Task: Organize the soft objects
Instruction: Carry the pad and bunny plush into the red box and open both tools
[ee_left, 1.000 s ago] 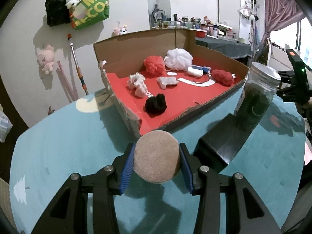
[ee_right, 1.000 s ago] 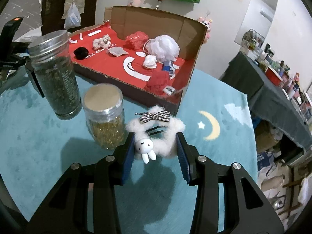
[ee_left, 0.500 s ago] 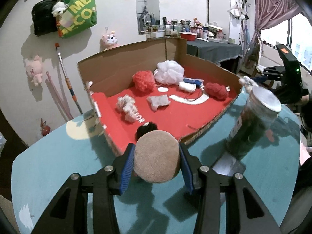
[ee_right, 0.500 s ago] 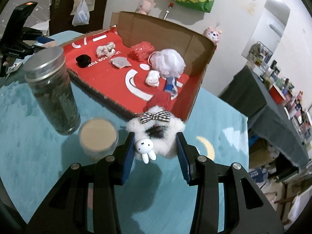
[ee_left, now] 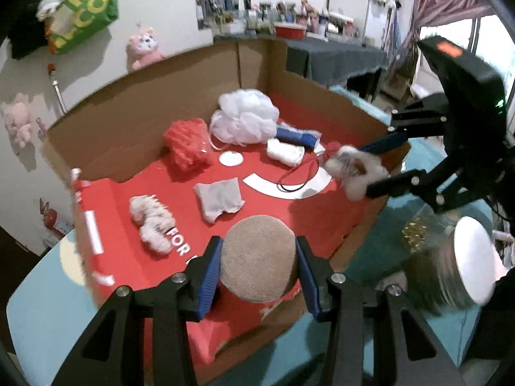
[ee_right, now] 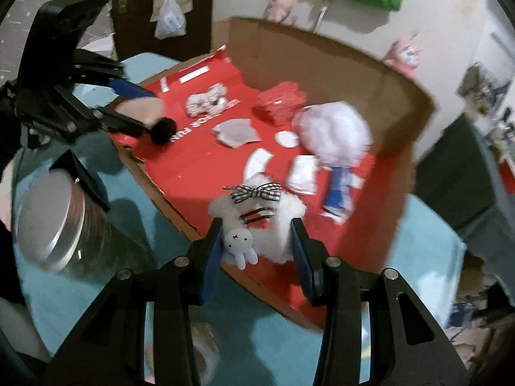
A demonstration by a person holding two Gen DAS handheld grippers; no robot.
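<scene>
My left gripper point(ee_left: 259, 273) is shut on a round tan puff point(ee_left: 259, 254), held over the front edge of the cardboard box point(ee_left: 128, 122) with the red floor. My right gripper point(ee_right: 257, 244) is shut on a white fluffy hair clip point(ee_right: 276, 225) with a checked bow and a small rabbit, over the box's near rim. In the left wrist view the right gripper point(ee_left: 360, 167) and its fluffy clip point(ee_left: 354, 177) hang over the box's right wall. The right wrist view shows the left gripper point(ee_right: 141, 109) with the puff beside a black pompom point(ee_right: 164, 130).
In the box lie a white mesh loofah point(ee_left: 244, 119), a red loofah point(ee_left: 186, 144), a grey cloth point(ee_left: 220, 197), a pale scrunchie point(ee_left: 151, 222), a white roll point(ee_left: 285, 152) and a blue item point(ee_left: 296, 136). A silver-lidded jar point(ee_right: 48, 218) stands on the teal tablecloth point(ee_right: 289, 337).
Both grippers have moved forward from the teal tablecloth to above the box's rim, each still holding its object. The jars have slid from beside the fingers toward the views' edges.
</scene>
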